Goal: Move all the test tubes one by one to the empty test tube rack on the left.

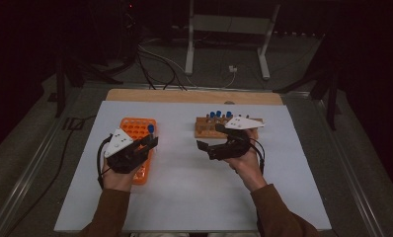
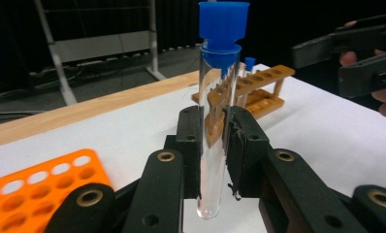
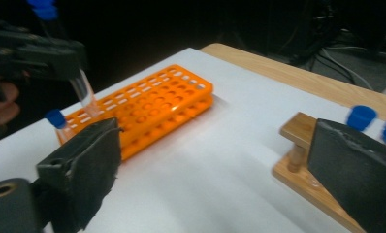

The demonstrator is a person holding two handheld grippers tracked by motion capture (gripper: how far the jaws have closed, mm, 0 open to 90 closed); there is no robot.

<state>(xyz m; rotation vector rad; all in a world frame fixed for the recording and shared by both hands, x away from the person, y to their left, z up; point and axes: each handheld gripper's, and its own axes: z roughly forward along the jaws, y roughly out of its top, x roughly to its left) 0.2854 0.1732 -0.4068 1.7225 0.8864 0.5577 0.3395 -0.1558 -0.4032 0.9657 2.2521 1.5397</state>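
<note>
Pinching a clear test tube (image 2: 214,145) with a blue cap upright, my left gripper (image 1: 144,144) hovers over the orange rack (image 1: 137,129) near the desk's left edge. My right gripper (image 1: 212,146) is spread wide and empty, just before the wooden rack (image 1: 204,129) toward the far edge.

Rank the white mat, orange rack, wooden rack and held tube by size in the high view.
1. White mat
2. Orange rack and wooden rack: each partly hidden by a gripper, too close to rank
3. Tube, only its blue cap clear
</note>
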